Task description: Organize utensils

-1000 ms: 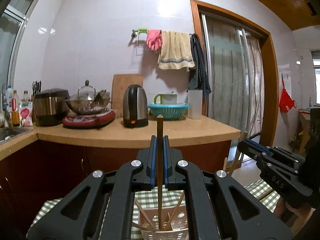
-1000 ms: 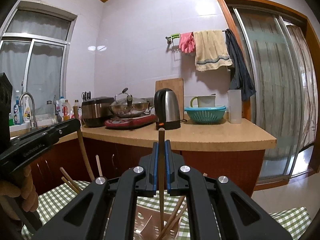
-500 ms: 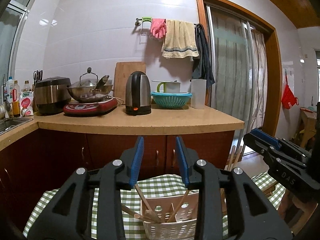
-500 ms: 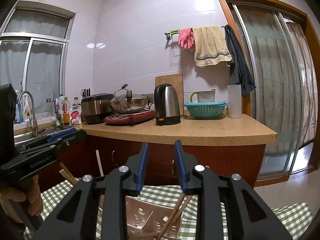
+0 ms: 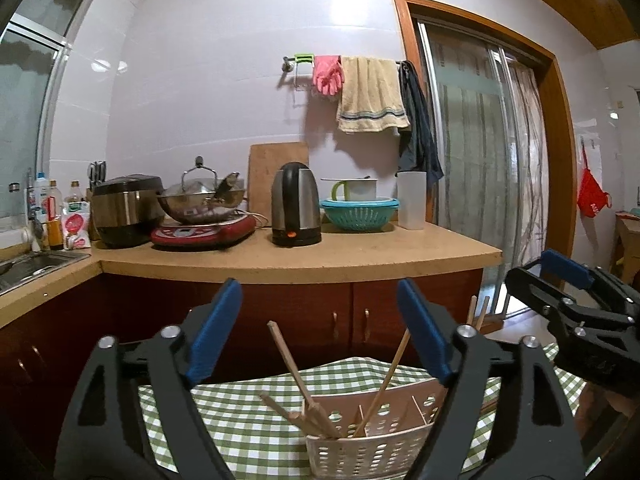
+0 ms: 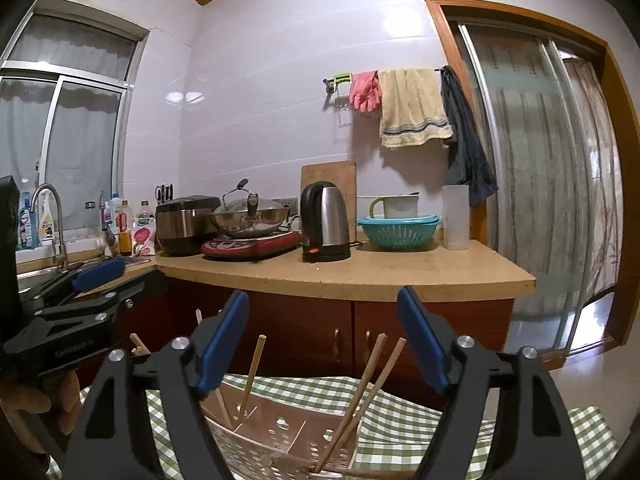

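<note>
A white perforated utensil basket (image 5: 372,448) stands on a green checked tablecloth (image 5: 240,412) and holds several wooden chopsticks (image 5: 290,360) leaning at angles. It also shows in the right wrist view (image 6: 280,436) with chopsticks (image 6: 362,392) in it. My left gripper (image 5: 320,328) is open and empty above the basket. My right gripper (image 6: 324,332) is open and empty above the basket too. The right gripper shows at the right edge of the left wrist view (image 5: 576,316), and the left gripper at the left of the right wrist view (image 6: 80,304).
A kitchen counter (image 5: 320,256) runs behind the table with a kettle (image 5: 295,210), a wok on a red cooker (image 5: 204,208), a rice cooker (image 5: 126,210) and a teal colander (image 5: 360,214). A sink (image 5: 36,264) is at left, a glass sliding door (image 5: 480,184) at right.
Both grippers have opened and let go of the chopsticks they held. Those chopsticks now rest in the basket. Both grippers have risen and opened wider.
</note>
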Available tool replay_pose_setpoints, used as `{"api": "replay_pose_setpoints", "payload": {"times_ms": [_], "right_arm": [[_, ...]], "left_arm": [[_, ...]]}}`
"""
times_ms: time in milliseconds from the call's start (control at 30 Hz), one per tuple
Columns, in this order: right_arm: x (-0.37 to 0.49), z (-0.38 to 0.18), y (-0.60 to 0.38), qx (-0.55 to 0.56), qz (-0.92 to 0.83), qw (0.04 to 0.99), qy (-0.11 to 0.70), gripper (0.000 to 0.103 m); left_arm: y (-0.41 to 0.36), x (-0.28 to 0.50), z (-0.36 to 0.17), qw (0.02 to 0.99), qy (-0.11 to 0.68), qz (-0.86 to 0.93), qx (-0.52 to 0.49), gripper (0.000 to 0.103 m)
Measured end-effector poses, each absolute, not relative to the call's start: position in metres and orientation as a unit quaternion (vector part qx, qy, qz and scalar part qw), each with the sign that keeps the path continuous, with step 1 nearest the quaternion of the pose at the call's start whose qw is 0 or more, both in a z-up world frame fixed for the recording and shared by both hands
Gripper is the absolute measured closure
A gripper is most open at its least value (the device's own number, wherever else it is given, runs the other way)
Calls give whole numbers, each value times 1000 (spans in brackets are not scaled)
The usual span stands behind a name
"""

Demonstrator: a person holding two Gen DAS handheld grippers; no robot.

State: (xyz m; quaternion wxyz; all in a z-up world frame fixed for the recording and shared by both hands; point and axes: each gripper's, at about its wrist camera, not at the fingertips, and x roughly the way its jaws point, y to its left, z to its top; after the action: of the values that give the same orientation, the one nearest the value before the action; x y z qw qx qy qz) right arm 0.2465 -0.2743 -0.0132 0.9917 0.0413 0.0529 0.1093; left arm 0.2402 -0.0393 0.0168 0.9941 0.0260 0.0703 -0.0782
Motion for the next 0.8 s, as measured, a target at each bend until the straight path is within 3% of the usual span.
{"api": "replay_pose_setpoints", "payload": {"times_ms": [233,800], "right_arm": [[214,-13,-272,38,83,994,63,19],[118,-46,-269,25,63,988,140,18]], "left_arm": [[-32,209,18,996,71,-50,23,11],[-21,96,-3,993,113,-24,12,6]]}}
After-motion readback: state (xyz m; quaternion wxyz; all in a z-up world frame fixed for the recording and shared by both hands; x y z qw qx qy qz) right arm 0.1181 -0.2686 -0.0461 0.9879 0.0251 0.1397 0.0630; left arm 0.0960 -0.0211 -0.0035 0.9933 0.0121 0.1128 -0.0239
